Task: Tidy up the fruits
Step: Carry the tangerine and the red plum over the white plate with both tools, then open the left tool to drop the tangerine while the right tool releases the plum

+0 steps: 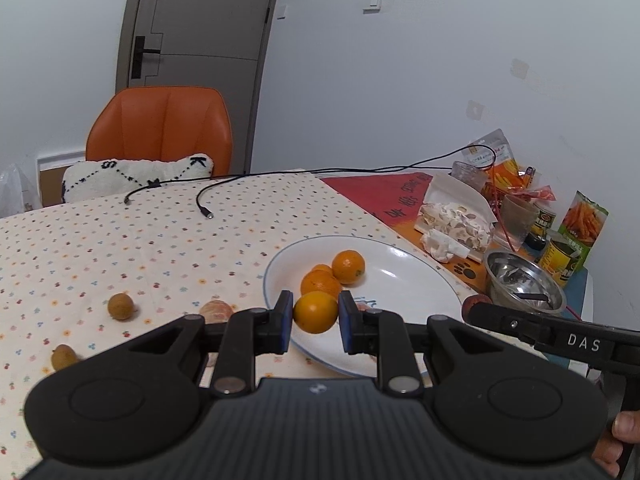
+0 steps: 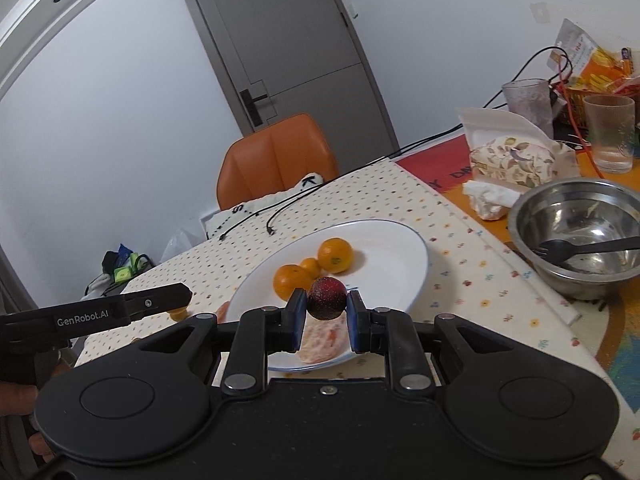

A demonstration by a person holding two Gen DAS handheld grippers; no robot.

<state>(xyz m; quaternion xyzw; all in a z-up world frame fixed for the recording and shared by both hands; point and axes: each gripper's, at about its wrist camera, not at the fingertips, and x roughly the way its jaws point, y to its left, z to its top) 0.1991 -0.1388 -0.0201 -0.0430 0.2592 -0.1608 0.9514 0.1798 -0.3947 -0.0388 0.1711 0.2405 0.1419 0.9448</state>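
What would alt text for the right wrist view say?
The right gripper holds a dark red round fruit above the near rim of a white plate with three oranges; a steel bowl with a black fork sits right.

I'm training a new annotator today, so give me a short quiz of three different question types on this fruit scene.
1. True or false: the left gripper holds an orange fruit.
2. What colour is the fruit in the right gripper?
3. Small oranges lying on the white plate, none gripped: A) one B) three C) five

Key: 1 true; 2 dark red; 3 B
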